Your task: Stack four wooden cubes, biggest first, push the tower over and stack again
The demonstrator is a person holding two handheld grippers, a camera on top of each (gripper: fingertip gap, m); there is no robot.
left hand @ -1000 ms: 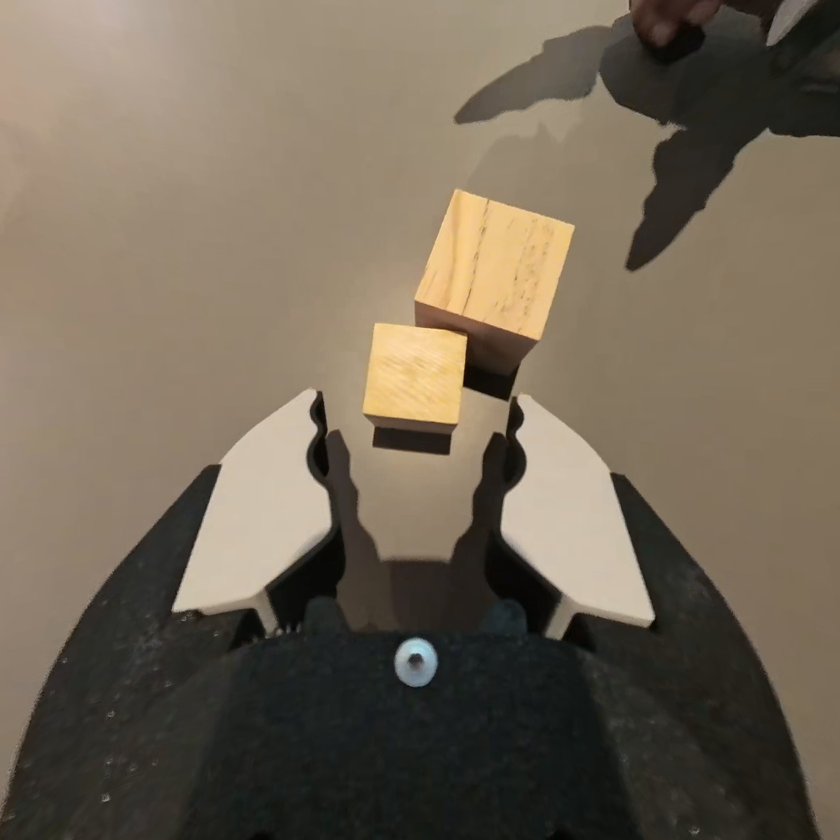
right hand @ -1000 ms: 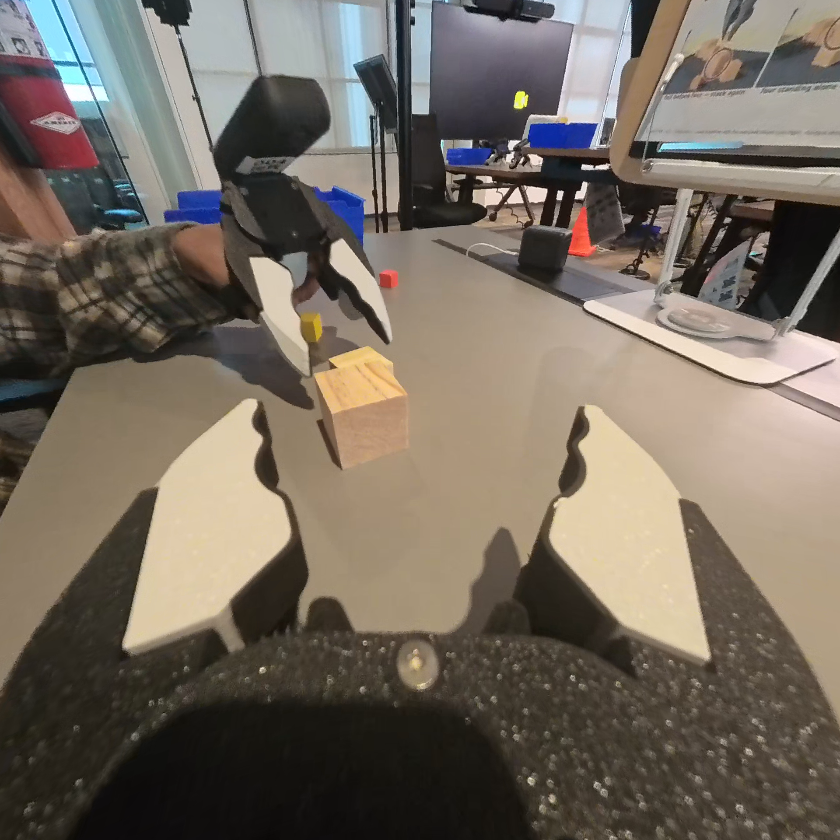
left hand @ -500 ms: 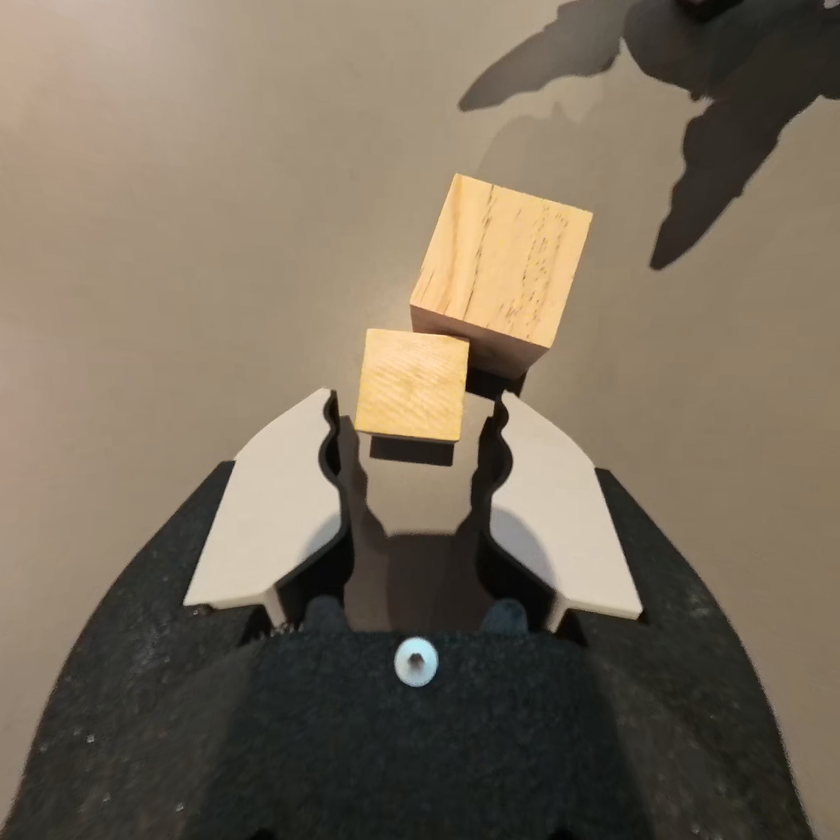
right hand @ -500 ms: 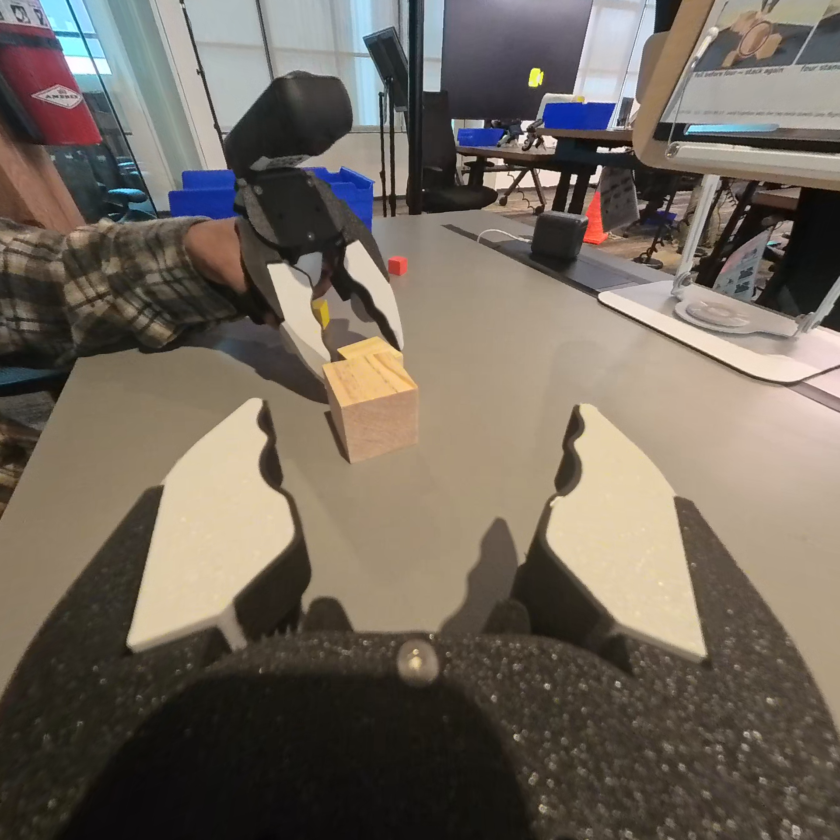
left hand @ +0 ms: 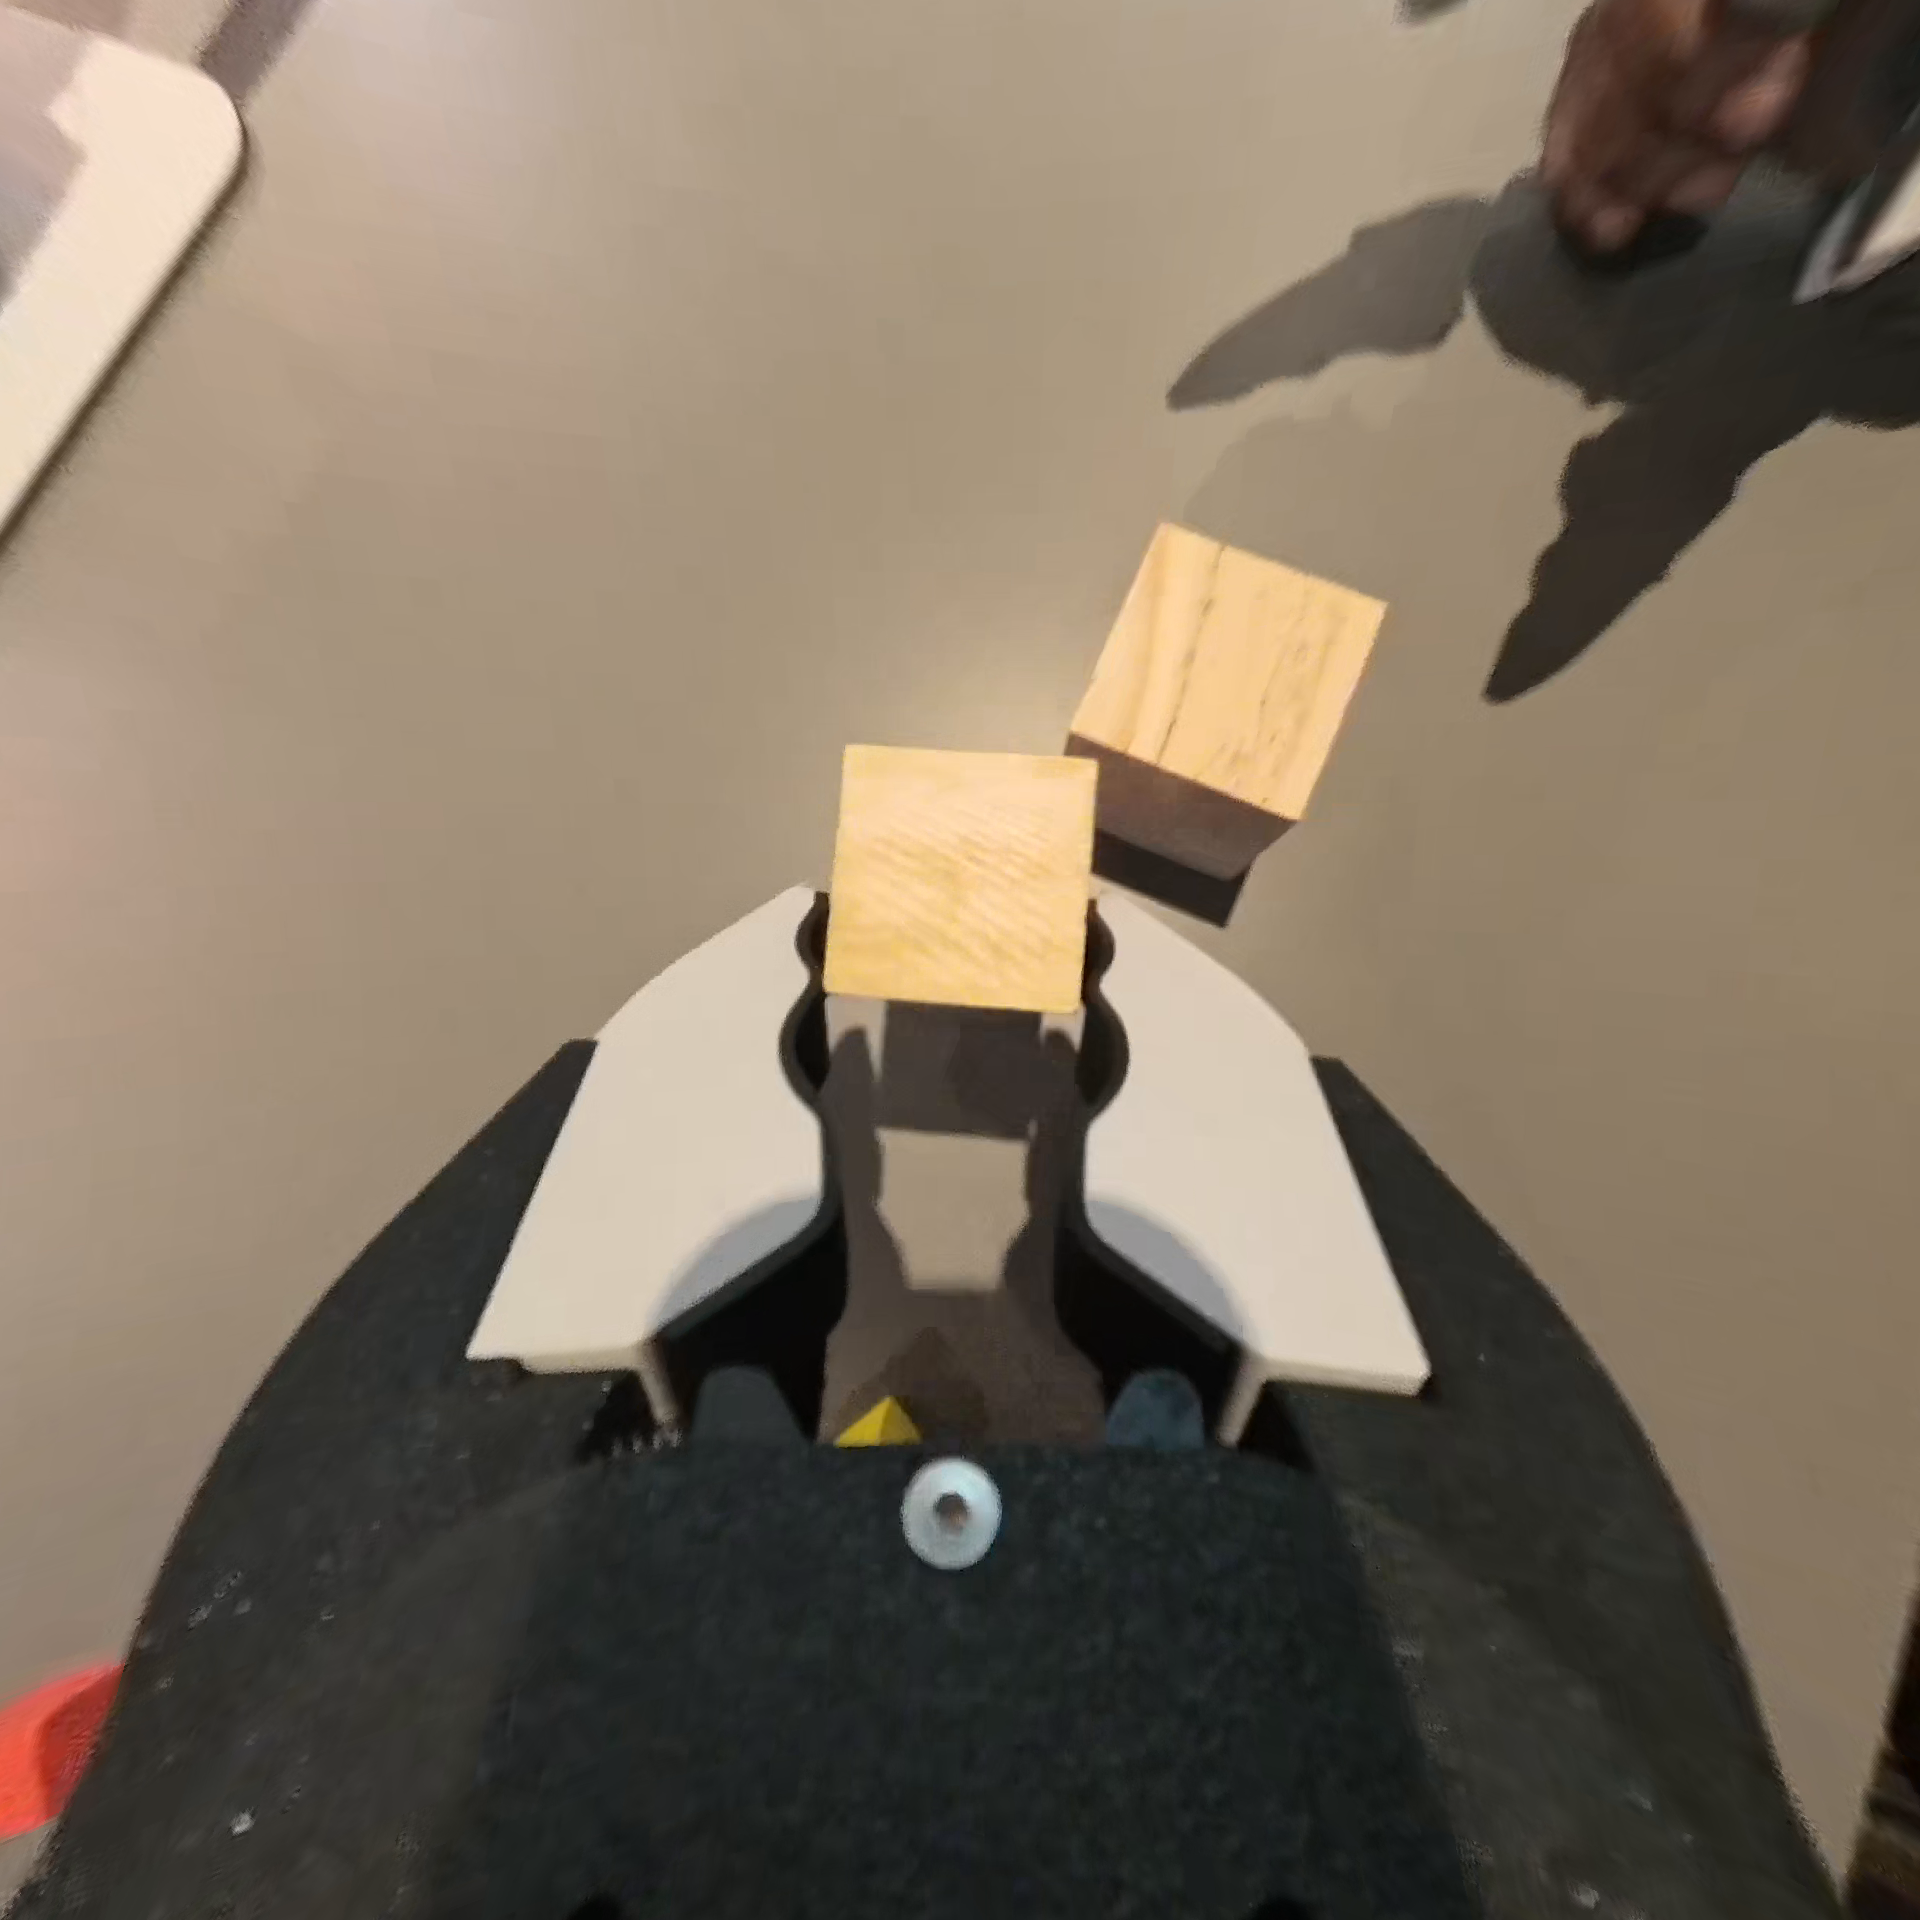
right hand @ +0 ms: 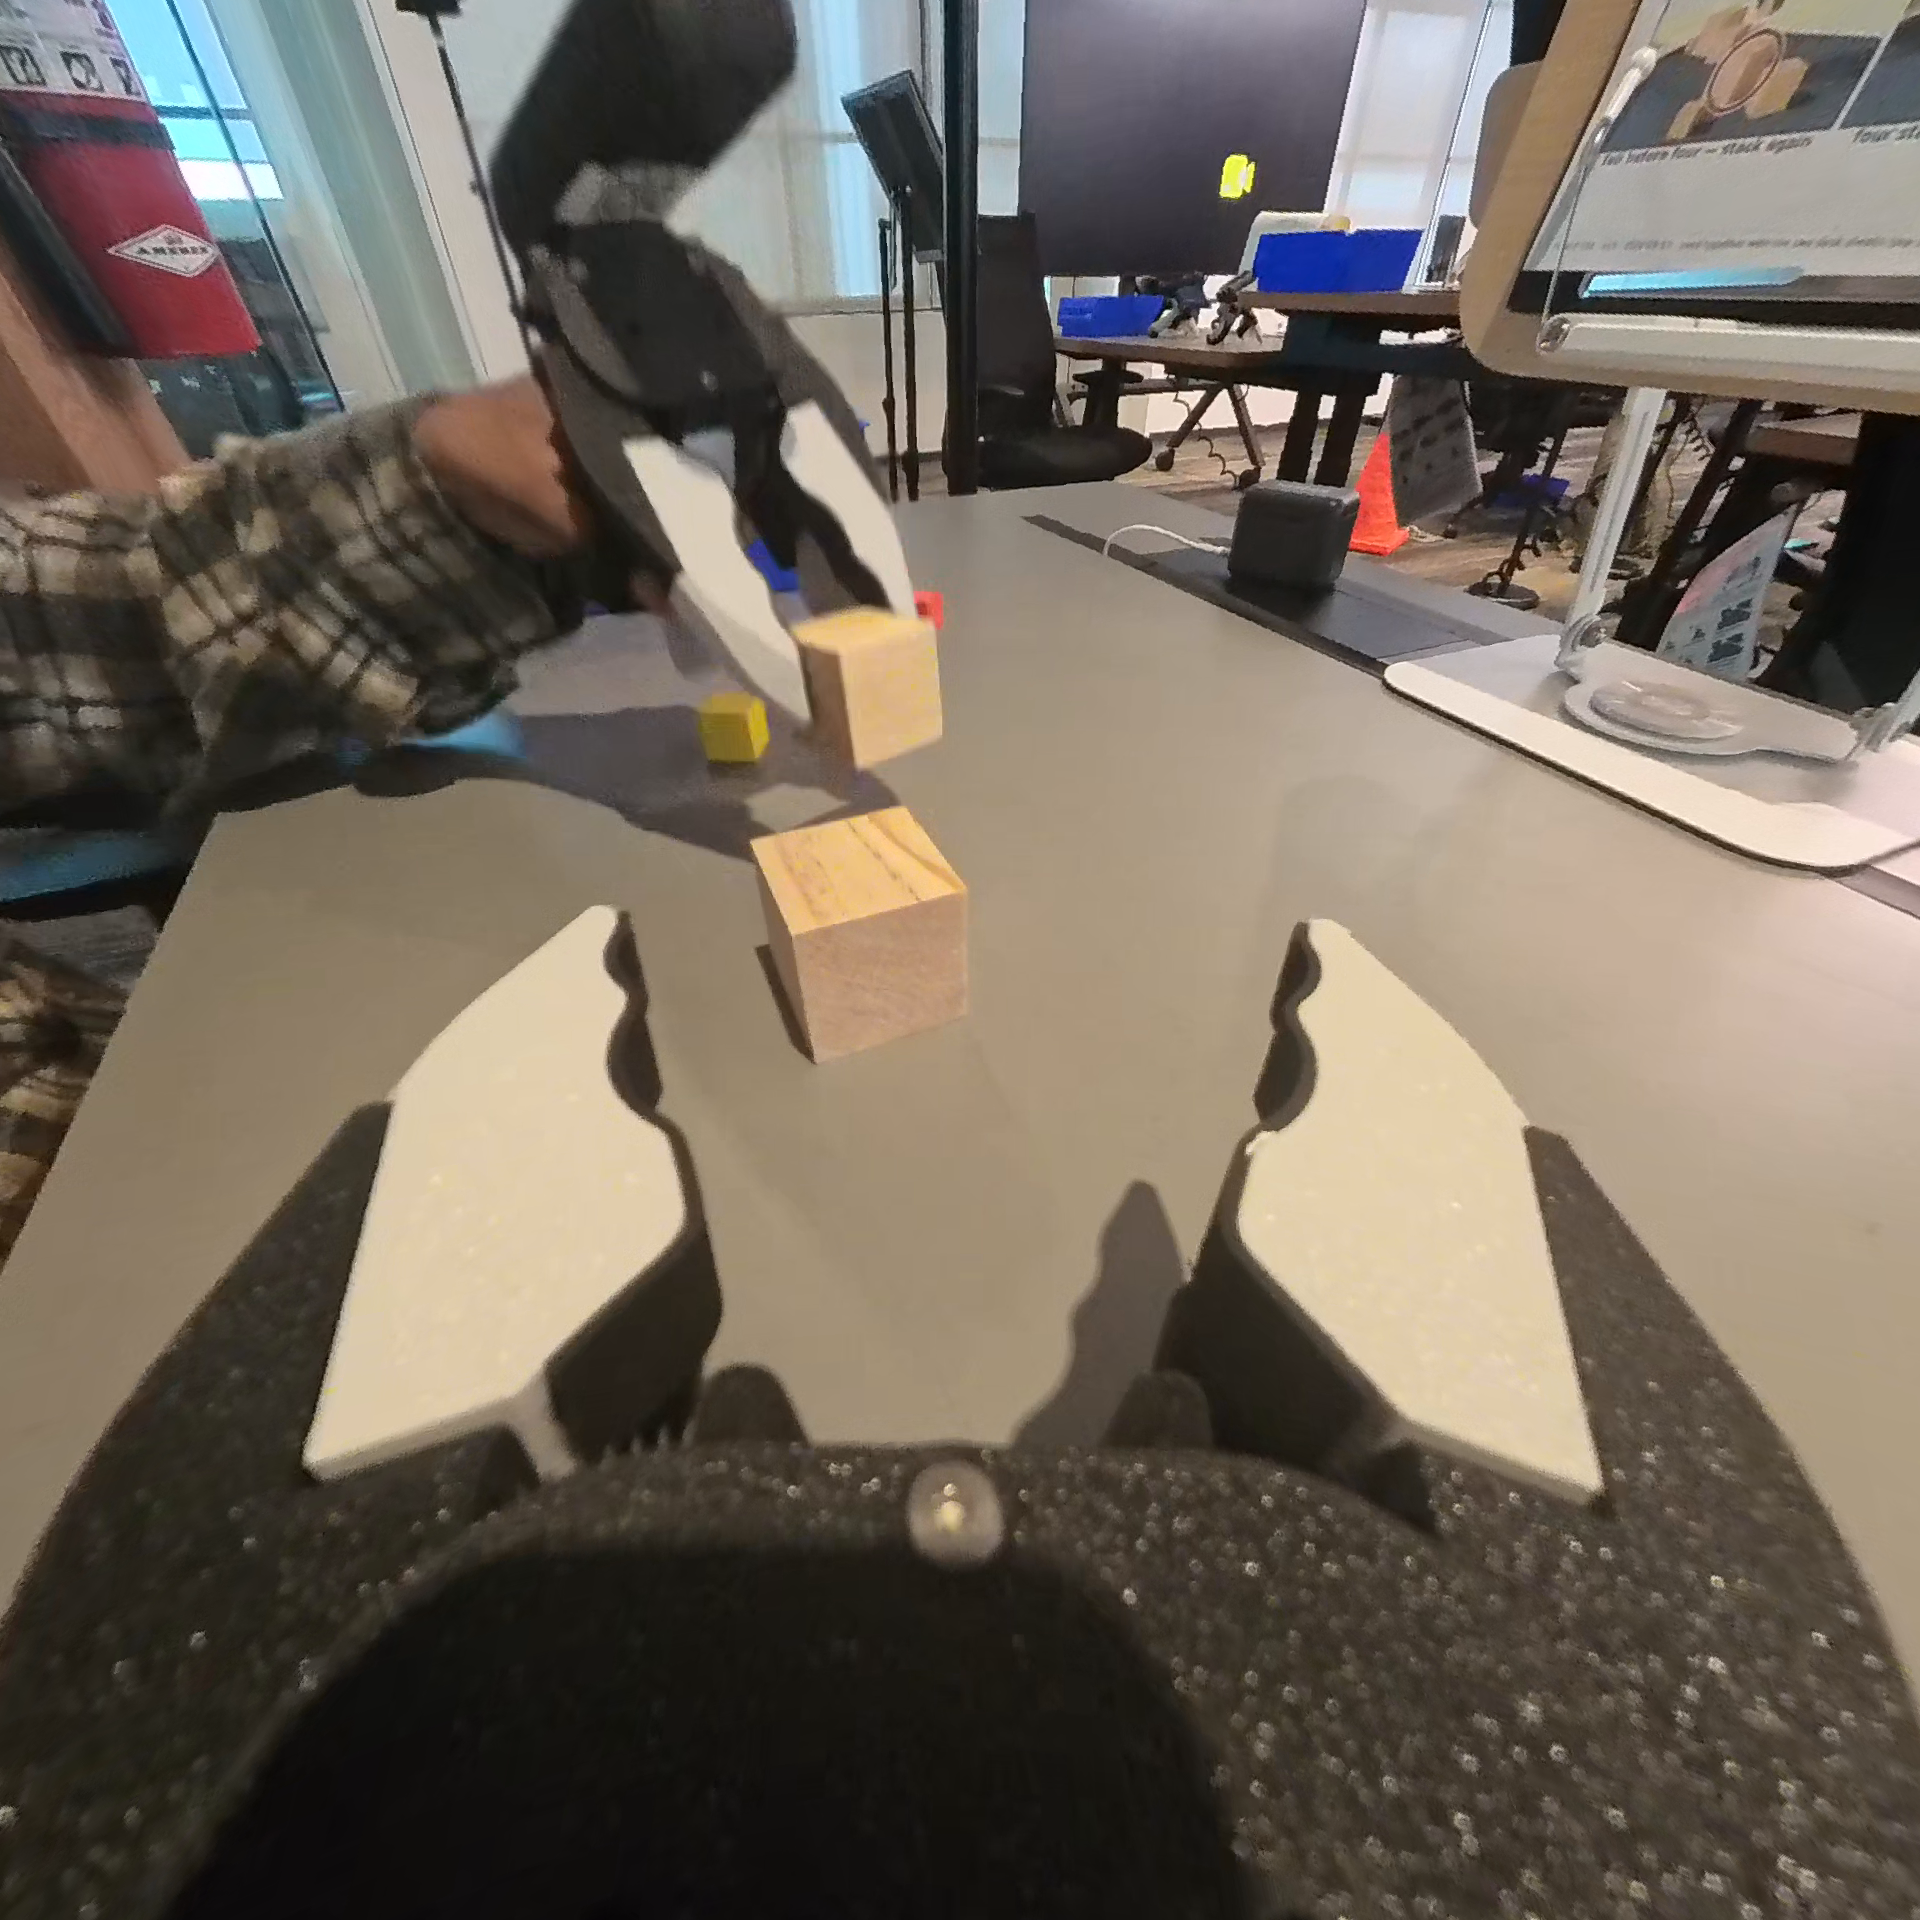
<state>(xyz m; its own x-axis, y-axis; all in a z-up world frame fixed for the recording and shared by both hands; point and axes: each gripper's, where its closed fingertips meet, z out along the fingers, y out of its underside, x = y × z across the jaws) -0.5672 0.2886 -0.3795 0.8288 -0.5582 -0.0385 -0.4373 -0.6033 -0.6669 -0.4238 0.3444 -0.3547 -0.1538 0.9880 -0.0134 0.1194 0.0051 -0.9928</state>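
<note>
Currently the left gripper point(left hand: 956, 935) is clamped on the medium wooden cube point(left hand: 961, 878), fingertips pressing its two opposite sides. In the right wrist view that same gripper point(right hand: 831, 644) holds the cube point(right hand: 873, 686) clear of the grey table point(right hand: 1351, 987), up in the air, angled down from the upper left; frame is motion-blurred there.

Landmark: the largest wooden cube point(right hand: 862, 930), sitting flat on the table.
- Medium cube: in the air beyond the largest cube in the right wrist view, not touching it. In the left wrist view the largest cube point(left hand: 1221, 691) lies just past the held one, off to its right.
- Small yellow cube point(right hand: 734, 727): on the table beyond the largest cube, slightly left, in the left gripper's shadow. A yellow corner point(left hand: 878, 1423) also shows between the left gripper's finger bases.
- Small red cube point(right hand: 928, 606): on the table well beyond the largest cube, mostly hidden behind the held cube.
- Right gripper point(right hand: 956, 997): fingers spread wide, nothing between them, close in front of the largest cube, no contact.

A plaid sleeve point(right hand: 260, 613) leads to the left gripper. A white stand base point(right hand: 1662, 748) sits on the table well right of the largest cube.
</note>
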